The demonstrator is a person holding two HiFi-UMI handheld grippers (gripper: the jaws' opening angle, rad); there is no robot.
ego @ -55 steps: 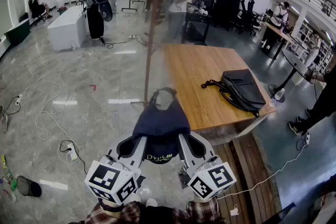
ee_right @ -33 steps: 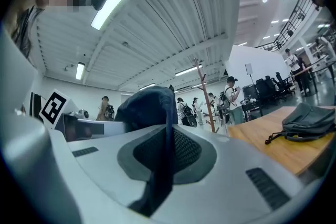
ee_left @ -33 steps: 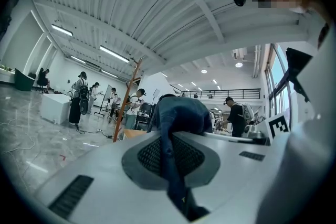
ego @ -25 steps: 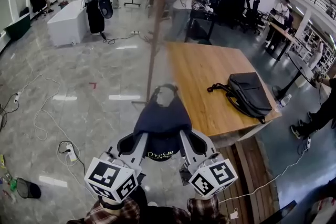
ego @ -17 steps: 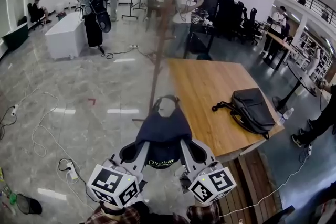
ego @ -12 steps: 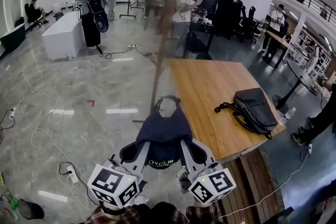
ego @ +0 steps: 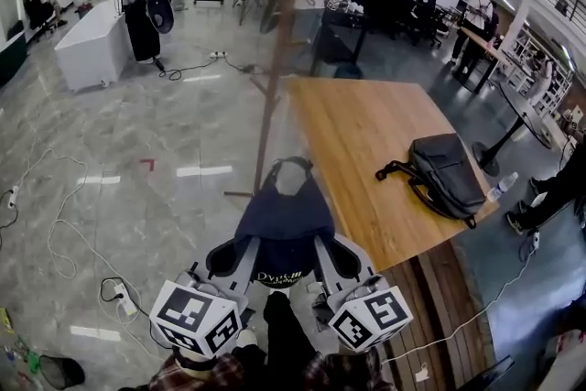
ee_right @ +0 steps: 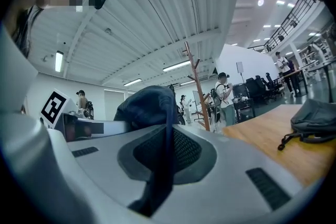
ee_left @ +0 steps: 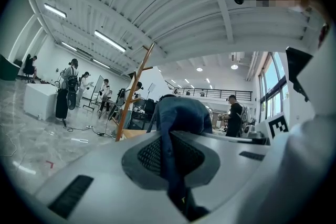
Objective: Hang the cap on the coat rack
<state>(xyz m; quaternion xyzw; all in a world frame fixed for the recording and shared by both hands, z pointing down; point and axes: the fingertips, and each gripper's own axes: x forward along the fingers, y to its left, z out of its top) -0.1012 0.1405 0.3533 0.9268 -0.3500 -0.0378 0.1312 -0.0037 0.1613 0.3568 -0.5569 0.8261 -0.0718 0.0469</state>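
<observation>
Left gripper (ego: 245, 244) and right gripper (ego: 322, 244) are each pinching (jaws nearly together) the navy fabric cap (ego: 282, 215) spanning them, the brown wooden coat rack (ego: 276, 59) being cropped at its top.

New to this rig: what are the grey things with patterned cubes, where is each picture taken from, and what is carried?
No robot here: a person holds a two-jaw tool in each hand. One picture comes from a camera on the person's head, looking down; the left tool and right tool show at its bottom, each bearing a marker cube. The other two come from cameras riding on each tool, looking along its jaws. Both tools are shut on a dark blue cap, one at each side. Ahead stands the wooden coat rack; right of it, a table with a black bag on it.
</observation>
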